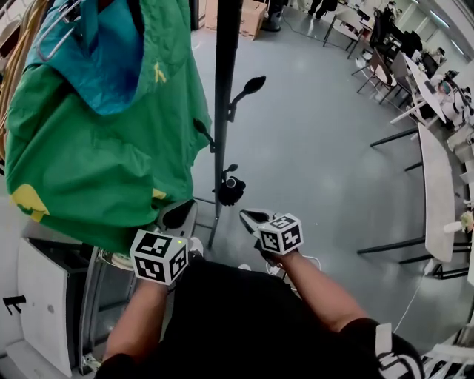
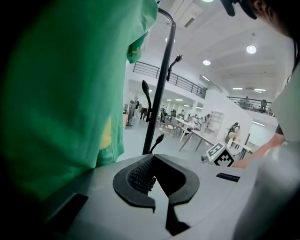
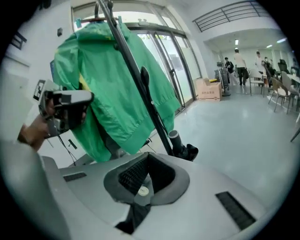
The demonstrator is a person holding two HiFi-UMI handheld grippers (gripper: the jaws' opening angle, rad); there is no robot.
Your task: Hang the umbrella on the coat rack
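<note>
The umbrella (image 1: 231,190) is a small black folded bundle tight against the pole of the coat rack (image 1: 224,89), just below a low hook and clear of the floor (image 1: 318,163). What holds it there cannot be made out. The right gripper view shows only its grey handle end and a dark lump behind the pole. A green jacket (image 1: 104,148) hangs from the rack and covers the rack's left side; its upper part is cut off at the frame edge.

The right gripper (image 3: 148,157) has its jaws together with nothing between them, near the umbrella but apart from it. The left gripper (image 2: 152,158) also looks closed and empty, just beside the jacket's hem.

A cardboard box (image 1: 253,18) stands far back on the floor - its contents are not visible.
</note>
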